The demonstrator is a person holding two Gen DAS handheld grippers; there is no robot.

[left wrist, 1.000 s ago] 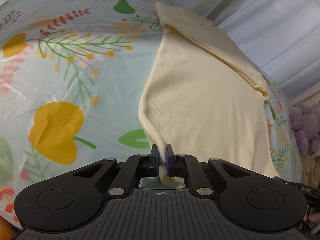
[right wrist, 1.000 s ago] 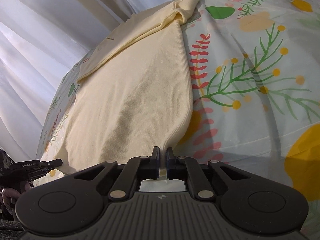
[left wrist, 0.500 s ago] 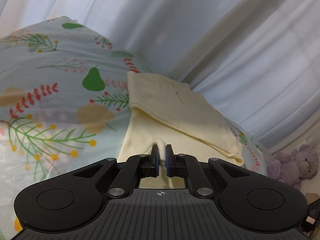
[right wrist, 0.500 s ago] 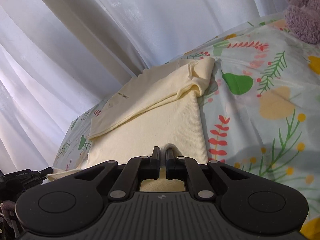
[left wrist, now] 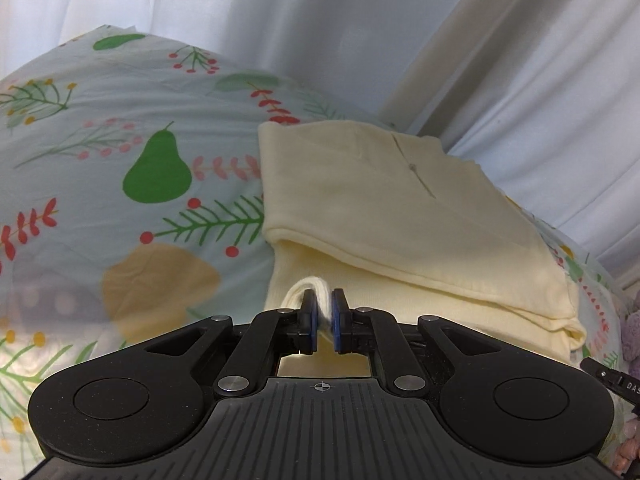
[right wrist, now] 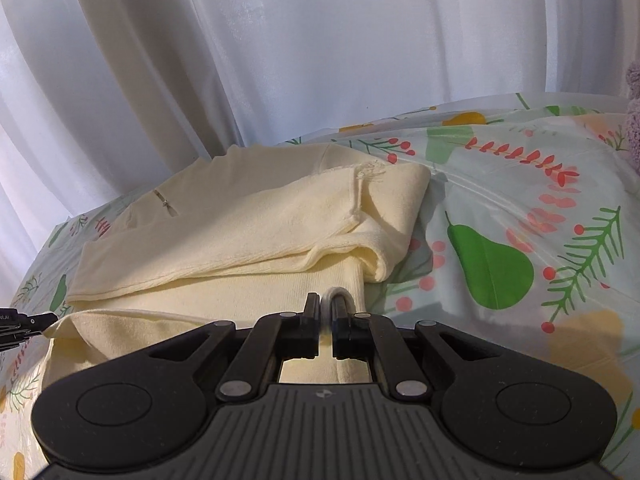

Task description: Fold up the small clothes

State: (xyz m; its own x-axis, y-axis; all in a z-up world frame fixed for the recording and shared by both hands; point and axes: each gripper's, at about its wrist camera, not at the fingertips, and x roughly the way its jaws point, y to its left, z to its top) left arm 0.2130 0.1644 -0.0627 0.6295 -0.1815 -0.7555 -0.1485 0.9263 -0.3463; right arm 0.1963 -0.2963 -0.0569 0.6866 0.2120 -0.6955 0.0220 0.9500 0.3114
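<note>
1. Sheet point(left wrist: 100, 128) – pale blue-green w/ plant print, glossy, lightly creased; covers the whole surface in both views. Motifs incl. green pear point(left wrist: 158, 172), red-berry sprigs, green fern branches, tan & yellow blobs.
2. Curtain point(right wrist: 320, 48) – white, sheer, hangs in vertical folds behind far edge of sheet; fills upper part of both views. One fold reads as a cream diagonal band in left view.
3. Plush toy point(left wrist: 632, 332) – purple, fuzzy; only a bit shows at right edge of left view, on the sheet. Similar purple fuzz at right edge of right view; shape can't be made out.
</note>
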